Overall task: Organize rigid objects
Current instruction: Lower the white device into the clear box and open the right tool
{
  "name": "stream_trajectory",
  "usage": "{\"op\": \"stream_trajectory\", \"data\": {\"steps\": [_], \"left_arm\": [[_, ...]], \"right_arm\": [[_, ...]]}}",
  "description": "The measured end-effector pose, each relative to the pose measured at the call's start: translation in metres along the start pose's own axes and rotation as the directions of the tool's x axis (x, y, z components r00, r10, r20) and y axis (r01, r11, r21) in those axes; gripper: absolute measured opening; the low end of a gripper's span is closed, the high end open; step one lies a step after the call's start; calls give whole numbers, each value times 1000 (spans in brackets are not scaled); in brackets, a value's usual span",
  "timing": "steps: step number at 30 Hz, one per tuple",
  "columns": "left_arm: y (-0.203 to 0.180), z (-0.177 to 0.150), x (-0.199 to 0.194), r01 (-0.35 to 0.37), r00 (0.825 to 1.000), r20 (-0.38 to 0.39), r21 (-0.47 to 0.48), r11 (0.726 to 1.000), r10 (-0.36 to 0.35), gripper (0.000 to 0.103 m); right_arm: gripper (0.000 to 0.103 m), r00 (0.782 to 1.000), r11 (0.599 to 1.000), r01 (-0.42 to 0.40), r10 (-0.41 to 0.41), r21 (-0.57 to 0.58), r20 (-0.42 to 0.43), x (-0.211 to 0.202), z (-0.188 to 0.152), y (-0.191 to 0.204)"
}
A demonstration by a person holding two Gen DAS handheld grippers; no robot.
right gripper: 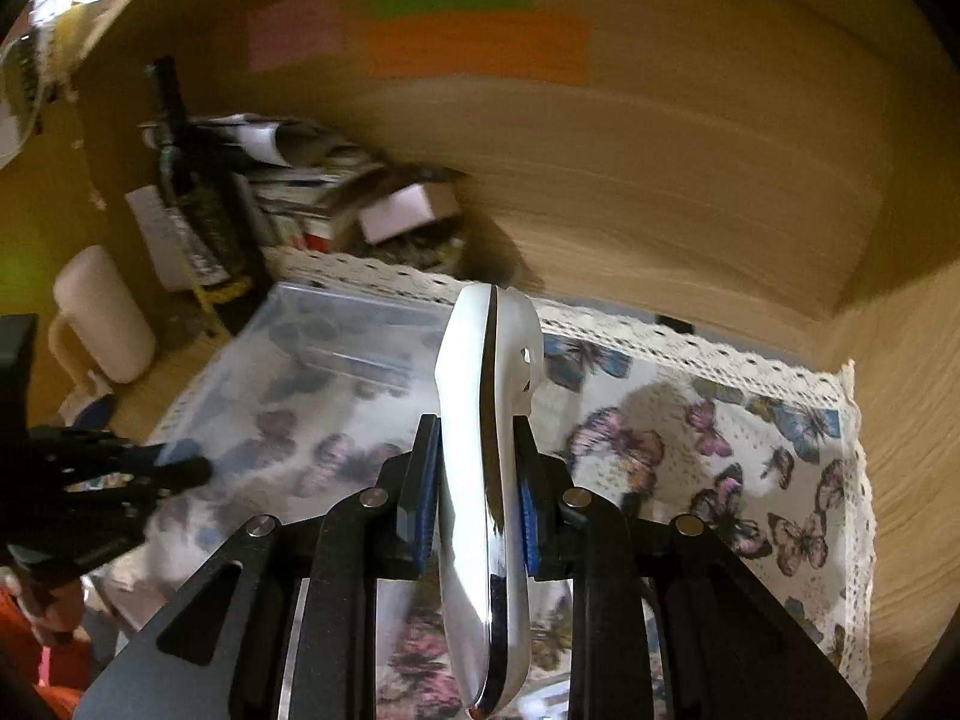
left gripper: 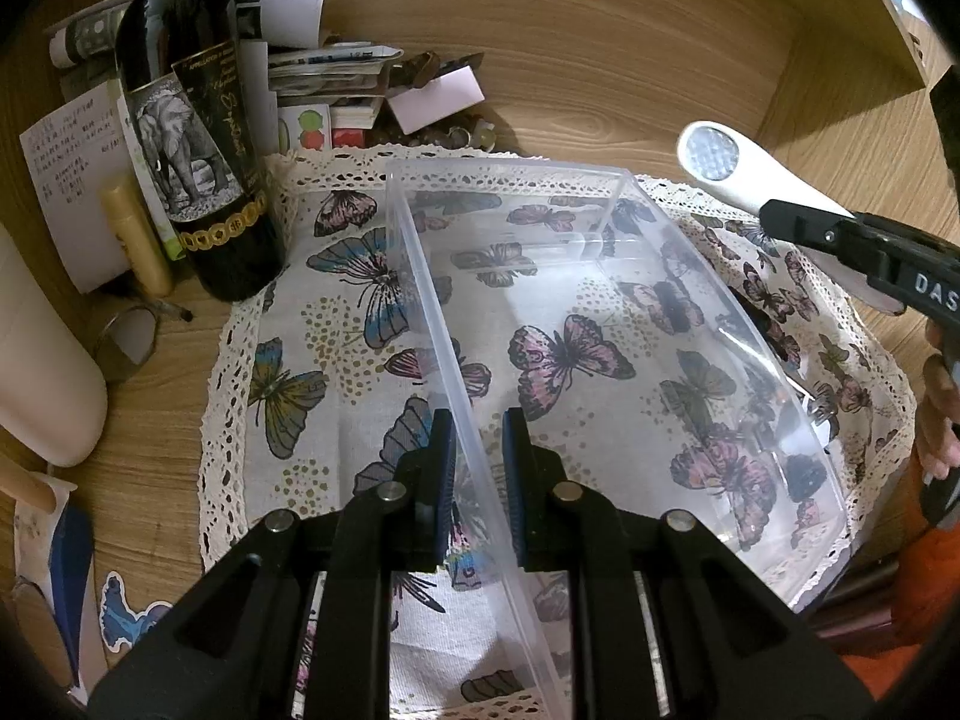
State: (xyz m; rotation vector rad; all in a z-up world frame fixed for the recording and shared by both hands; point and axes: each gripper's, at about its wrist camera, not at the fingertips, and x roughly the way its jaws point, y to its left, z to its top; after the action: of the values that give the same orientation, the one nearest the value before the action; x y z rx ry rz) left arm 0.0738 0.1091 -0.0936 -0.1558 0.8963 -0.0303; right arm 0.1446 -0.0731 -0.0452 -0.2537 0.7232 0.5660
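A clear plastic box [left gripper: 600, 324] stands on the butterfly cloth [left gripper: 336, 324]. My left gripper [left gripper: 478, 468] straddles the box's near left wall, one finger on each side, shut on it. My right gripper [right gripper: 477, 480] is shut on a white and chrome hand-held device [right gripper: 486, 456], held on edge above the cloth, right of the box [right gripper: 312, 360]. In the left wrist view the device [left gripper: 720, 159] shows at the upper right, its round lens end raised over the box's far right corner.
A dark wine bottle [left gripper: 192, 120], a cream tube [left gripper: 135, 234], paper stacks [left gripper: 324, 72] and small clutter stand behind the cloth at the left. A white mug [right gripper: 102, 312] is left of the box. Wooden walls enclose the back and right.
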Motion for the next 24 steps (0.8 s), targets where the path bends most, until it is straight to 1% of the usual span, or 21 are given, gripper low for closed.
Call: {"op": "stream_trajectory", "data": {"steps": [6, 10, 12, 15, 18, 24], "left_arm": [[0, 0, -1, 0, 1000, 3, 3, 1000, 0, 16], [0, 0, -1, 0, 1000, 3, 5, 1000, 0, 16], [0, 0, -1, 0, 1000, 5, 7, 1000, 0, 16], [1, 0, -1, 4, 1000, 7, 6, 1000, -4, 16], [0, -1, -1, 3, 1000, 9, 7, 1000, -3, 16], [0, -1, -1, 3, 1000, 11, 7, 1000, -3, 16]], "right_arm": [[20, 998, 998, -52, 52, -38, -20, 11, -2, 26], [20, 995, 995, -80, 76, -57, -68, 30, -4, 38], [20, 993, 994, -82, 75, -70, -88, 38, -6, 45], [20, 993, 993, -57, 47, -98, -105, 48, -7, 53], [20, 988, 990, -78, 61, -115, -145, 58, -8, 58], [20, 978, 986, -85, 55, -146, -199, 71, -9, 65]]}}
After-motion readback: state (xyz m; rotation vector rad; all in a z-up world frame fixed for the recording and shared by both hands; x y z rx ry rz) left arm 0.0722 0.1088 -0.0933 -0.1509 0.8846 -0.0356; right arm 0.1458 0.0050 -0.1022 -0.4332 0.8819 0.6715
